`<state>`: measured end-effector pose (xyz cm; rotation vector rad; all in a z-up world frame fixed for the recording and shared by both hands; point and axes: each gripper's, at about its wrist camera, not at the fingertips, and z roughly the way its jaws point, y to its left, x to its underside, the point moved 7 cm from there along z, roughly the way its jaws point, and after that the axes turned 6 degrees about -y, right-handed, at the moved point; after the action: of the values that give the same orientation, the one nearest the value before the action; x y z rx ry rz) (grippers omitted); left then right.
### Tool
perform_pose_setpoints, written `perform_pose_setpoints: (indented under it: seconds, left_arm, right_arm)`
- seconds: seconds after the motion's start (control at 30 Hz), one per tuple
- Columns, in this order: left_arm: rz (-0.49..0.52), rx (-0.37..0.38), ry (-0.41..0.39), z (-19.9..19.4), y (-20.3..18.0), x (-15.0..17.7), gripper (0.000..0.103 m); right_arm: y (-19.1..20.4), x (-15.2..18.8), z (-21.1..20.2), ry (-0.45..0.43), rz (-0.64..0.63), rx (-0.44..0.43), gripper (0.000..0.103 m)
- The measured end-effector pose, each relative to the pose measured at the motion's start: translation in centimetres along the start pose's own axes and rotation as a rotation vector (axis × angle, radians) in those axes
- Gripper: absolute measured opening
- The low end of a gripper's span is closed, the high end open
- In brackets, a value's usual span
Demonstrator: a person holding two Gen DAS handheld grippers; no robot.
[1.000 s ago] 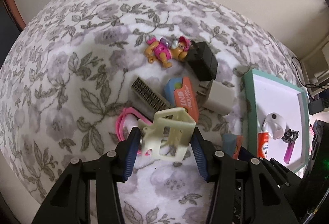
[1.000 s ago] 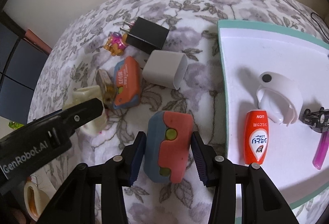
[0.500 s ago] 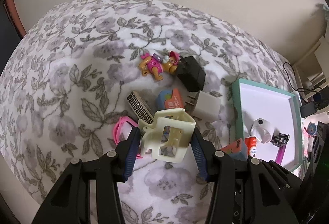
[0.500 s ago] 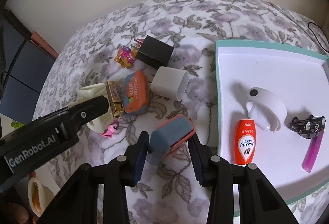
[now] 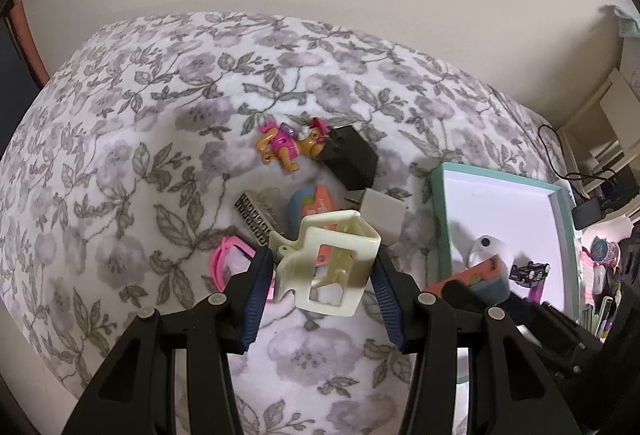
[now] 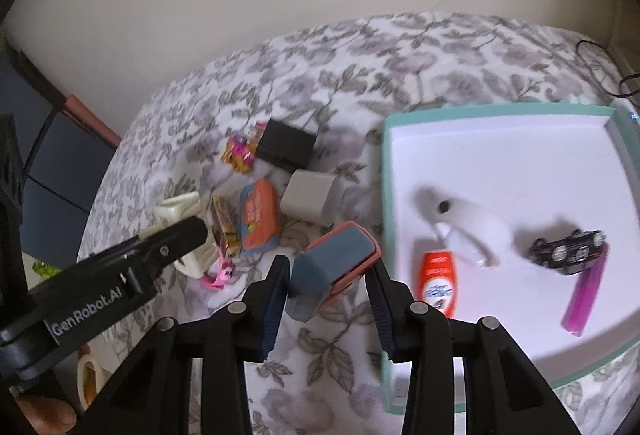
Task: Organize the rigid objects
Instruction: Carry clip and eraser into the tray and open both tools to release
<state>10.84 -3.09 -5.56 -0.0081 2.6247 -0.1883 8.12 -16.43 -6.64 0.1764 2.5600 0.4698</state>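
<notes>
My left gripper (image 5: 320, 275) is shut on a cream plastic hair claw (image 5: 328, 263) and holds it above the flowered blanket (image 5: 120, 155). My right gripper (image 6: 328, 275) is shut on a blue and orange block (image 6: 332, 263), tilted and lifted off the blanket, just left of the teal-rimmed white tray (image 6: 388, 195). In the tray lie a white pump cap (image 6: 472, 231), an orange tube (image 6: 438, 275), a black toy car (image 6: 568, 251) and a pink stick (image 6: 584, 295). The left gripper's finger (image 6: 120, 275) crosses the right wrist view at lower left.
On the blanket lie a toy dog figure (image 5: 292, 143), a black charger (image 5: 352, 155), a white charger (image 5: 382, 215), a second orange and blue block (image 5: 312, 203), a patterned bar (image 5: 256, 219) and a pink ring (image 5: 228, 263). A wall stands behind. Cables and clutter sit at far right.
Both grippers have risen. The right gripper closed on the blue and orange block, which tipped onto its edge and lifted off the blanket. The hair claw stays held in the left gripper.
</notes>
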Motion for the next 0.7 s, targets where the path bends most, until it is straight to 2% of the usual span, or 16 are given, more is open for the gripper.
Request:
perform_pose_setpoints:
  seconds: [0.23,0.43,0.7]
  left_arm:
    - [0.033,0.048,-0.013,-0.4,-2.8,0.1,0.051]
    - [0.077,0.108,-0.003,-0.3,-6.3,1.0,0.051]
    - [0.214,0.171,0.038,0.9,-13.0,3.5,0.051]
  right_arm:
    - [-3.9,-1.9,-2.6,-0.088,0.041,0.097,0.042]
    - [-8.4,-2.9,-3.8,-0.131,0.132,0.172,0.042]
    - [-13.7,-3.7,-5.0,-0.171,0.205,0.276,0.042]
